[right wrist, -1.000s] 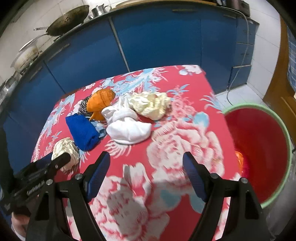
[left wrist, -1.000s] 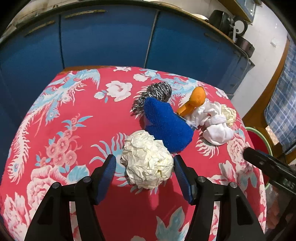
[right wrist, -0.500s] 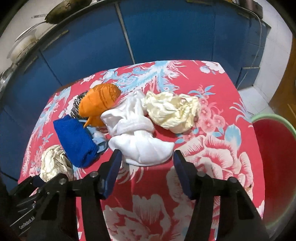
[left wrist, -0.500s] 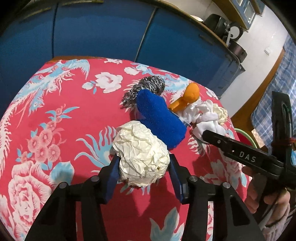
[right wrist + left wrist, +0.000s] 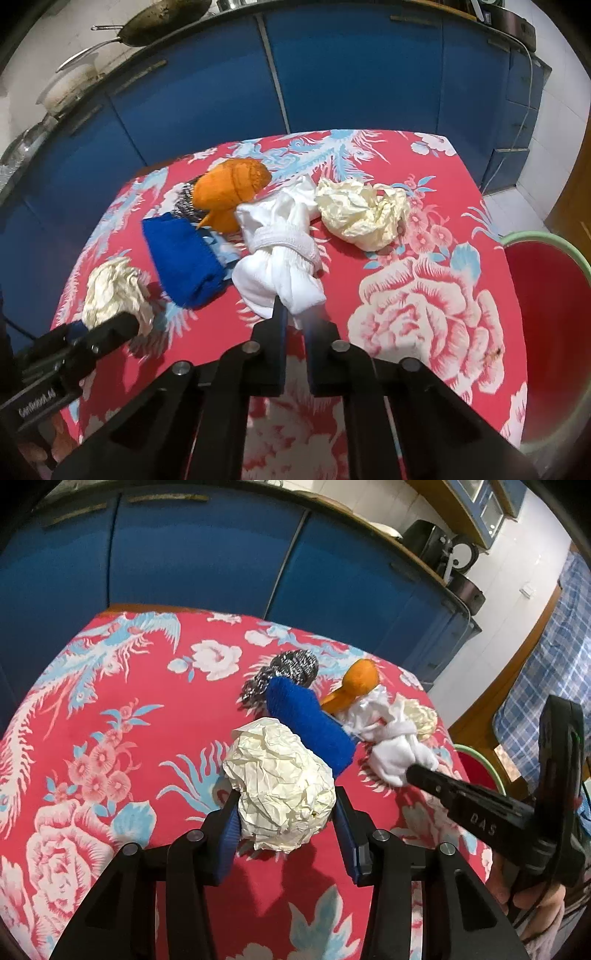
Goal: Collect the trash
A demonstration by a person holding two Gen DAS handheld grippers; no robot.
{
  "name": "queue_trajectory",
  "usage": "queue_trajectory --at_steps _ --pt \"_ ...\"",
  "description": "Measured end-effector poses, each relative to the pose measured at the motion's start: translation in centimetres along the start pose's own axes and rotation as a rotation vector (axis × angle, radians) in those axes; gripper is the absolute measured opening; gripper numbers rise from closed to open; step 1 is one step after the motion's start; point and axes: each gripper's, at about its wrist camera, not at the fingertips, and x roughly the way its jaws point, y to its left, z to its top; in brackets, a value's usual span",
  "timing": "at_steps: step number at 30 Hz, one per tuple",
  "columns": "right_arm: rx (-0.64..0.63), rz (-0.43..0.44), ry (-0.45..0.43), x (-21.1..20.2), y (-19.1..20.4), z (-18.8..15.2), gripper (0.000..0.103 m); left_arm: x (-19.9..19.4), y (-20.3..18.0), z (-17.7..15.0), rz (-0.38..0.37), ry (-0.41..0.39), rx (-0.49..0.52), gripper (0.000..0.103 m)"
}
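Paper ball [image 5: 280,786] sits squeezed in closing left gripper [image 5: 284,823]; closing right gripper [image 5: 299,321] pinches white cloth [image 5: 280,266].

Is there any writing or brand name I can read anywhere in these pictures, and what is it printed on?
"DAS": on the black body of the right gripper, seen from the left wrist view.
White lettering on the body of the left gripper, seen from the right wrist view: too blurred to read with any confidence.
Nothing else readable.

2 close wrist views look steeply down at the floral tablecloth [image 5: 110,738], sharing its central heap.
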Motion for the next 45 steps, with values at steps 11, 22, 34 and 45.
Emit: queue_trajectory --at_steps 11,22,34,45 --pt "0.074 0.05 -0.062 -4.2 -0.7 -2.3 0.01 -1.9 -1.9 -0.1 -0.018 -0.026 0.038 0.048" --pt "0.153 0.027 -0.133 -8.7 -3.6 -4.2 0.01 -2.8 -5.9 -0.1 -0.07 -0.025 0.116 0.048" --pt "0.257 -0.052 -0.189 -12.4 -8.9 -6.4 0.01 -1.7 -12.9 0.0 -0.169 0.029 0.247 0.048" --pt "0.376 -0.116 -0.225 -14.5 -14.4 -8.6 0.01 1.2 -20.4 -0.5 -0.211 0.087 0.396 0.048"
